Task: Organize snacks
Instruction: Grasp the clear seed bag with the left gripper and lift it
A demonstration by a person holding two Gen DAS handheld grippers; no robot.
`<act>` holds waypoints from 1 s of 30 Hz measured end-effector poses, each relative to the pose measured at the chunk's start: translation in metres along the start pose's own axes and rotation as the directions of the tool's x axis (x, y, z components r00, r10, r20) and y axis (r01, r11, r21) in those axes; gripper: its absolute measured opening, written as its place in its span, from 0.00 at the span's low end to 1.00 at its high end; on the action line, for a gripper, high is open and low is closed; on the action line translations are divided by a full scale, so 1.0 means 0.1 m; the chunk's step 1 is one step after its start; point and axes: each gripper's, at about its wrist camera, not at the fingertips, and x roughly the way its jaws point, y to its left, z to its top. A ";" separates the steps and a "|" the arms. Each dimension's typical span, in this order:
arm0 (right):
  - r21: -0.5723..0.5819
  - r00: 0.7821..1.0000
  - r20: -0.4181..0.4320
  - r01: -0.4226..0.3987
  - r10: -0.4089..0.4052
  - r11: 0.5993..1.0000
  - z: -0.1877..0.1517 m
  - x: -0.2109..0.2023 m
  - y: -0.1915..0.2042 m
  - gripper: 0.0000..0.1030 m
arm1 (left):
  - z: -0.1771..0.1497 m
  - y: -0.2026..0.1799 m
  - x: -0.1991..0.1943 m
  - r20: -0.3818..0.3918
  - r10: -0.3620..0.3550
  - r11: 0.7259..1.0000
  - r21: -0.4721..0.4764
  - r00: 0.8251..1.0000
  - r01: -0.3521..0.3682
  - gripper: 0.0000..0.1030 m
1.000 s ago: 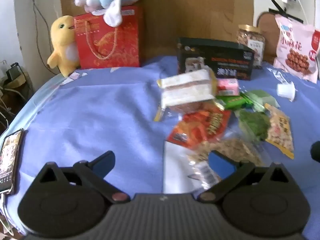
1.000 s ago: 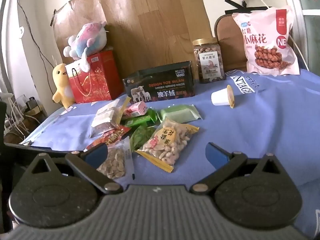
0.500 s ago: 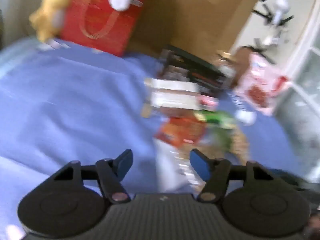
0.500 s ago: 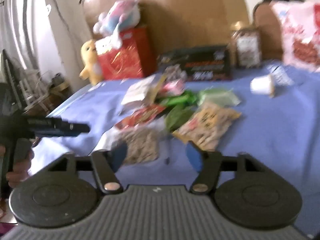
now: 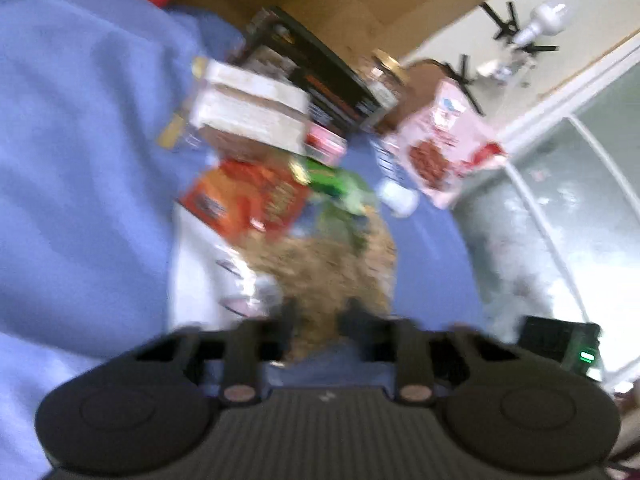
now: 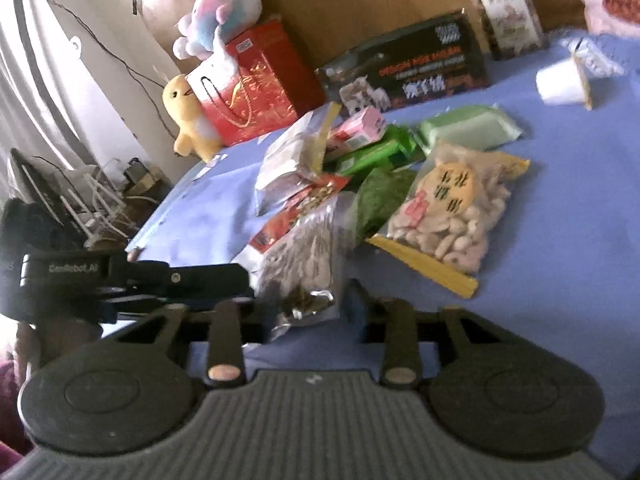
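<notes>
A pile of snack packets lies on the blue cloth. A clear bag of seeds (image 6: 308, 256) lies nearest, also in the blurred left wrist view (image 5: 332, 264). My left gripper (image 5: 318, 316) is partly closed around its near end; it shows from the side in the right wrist view (image 6: 172, 280). My right gripper (image 6: 314, 308) has its jaws narrowed around the same bag's near corner. Behind lie a red packet (image 5: 248, 200), green packets (image 6: 376, 156), a peanut bag (image 6: 448, 216) and a white wrapped cake (image 5: 248, 112).
A black box (image 6: 408, 64), a nut jar (image 6: 504, 12), a red gift bag (image 6: 256, 88), a yellow plush (image 6: 188, 116) and a pink snack bag (image 5: 444, 148) stand at the back. A white cup (image 6: 560, 84) lies on its side.
Both grippers moved in toward the seed bag and narrowed their jaws. The left view tilted sharply and blurred.
</notes>
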 end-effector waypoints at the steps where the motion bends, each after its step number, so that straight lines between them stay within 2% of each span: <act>1: 0.016 1.000 -0.014 -0.026 0.026 1.000 0.06 0.02 -0.02 0.24 | 0.01 -0.01 0.04 -0.016 -0.016 1.000 -0.010 1.000 0.016 0.09; 3: 0.006 1.000 -0.011 -0.013 0.013 1.000 0.07 0.01 0.00 0.23 | 0.02 -0.06 0.08 -0.006 0.014 1.000 0.018 1.000 -0.014 0.10; 6: 0.052 0.999 -0.021 -0.038 0.039 0.998 0.07 0.00 -0.07 0.23 | 0.03 -0.09 0.05 0.009 0.056 0.997 0.048 0.998 -0.056 0.10; 7: 0.085 0.998 -0.024 -0.058 0.061 0.995 0.07 -0.02 -0.11 0.22 | 0.03 -0.08 0.01 0.018 0.073 0.996 0.049 0.997 -0.074 0.15; 8: 0.128 0.995 -0.019 -0.091 0.095 0.988 0.07 -0.04 -0.17 0.14 | 0.04 -0.07 -0.05 0.031 0.085 0.995 0.052 0.996 -0.086 0.18; 10: 0.226 0.984 0.005 -0.173 0.177 0.959 0.09 -0.10 -0.29 0.13 | 0.05 -0.03 -0.17 0.067 0.099 0.994 0.043 0.993 -0.102 0.40; 12: 0.289 0.975 0.026 -0.219 0.221 0.932 0.18 -0.09 -0.37 0.13 | 0.06 0.02 -0.25 0.081 0.085 0.996 0.020 0.993 -0.087 0.55; 15: 0.364 0.962 0.041 -0.266 0.270 0.893 0.22 -0.07 -0.42 0.13 | 0.07 0.05 -0.20 0.048 0.037 0.999 0.000 0.998 -0.037 0.55; 18: 0.431 0.945 0.049 -0.311 0.322 0.847 0.21 -0.05 -0.48 0.13 | 0.04 0.06 -0.07 0.010 0.022 1.000 -0.021 1.000 -0.022 0.55; 21: 0.487 0.932 0.070 -0.344 0.357 0.803 0.21 -0.07 -0.58 0.13 | 0.02 0.07 -0.01 0.007 0.001 1.000 -0.027 1.000 -0.001 0.56; 26: 0.540 0.929 0.074 -0.343 0.363 0.769 0.19 -0.07 -0.70 0.13 | 0.04 0.11 -0.01 0.018 -0.007 0.999 -0.048 1.000 0.008 0.56; 30: 0.607 0.887 0.171 -0.437 0.428 0.663 0.18 -0.13 -0.85 0.13 | 0.06 0.13 -0.08 0.036 0.011 0.999 -0.038 0.999 -0.009 0.58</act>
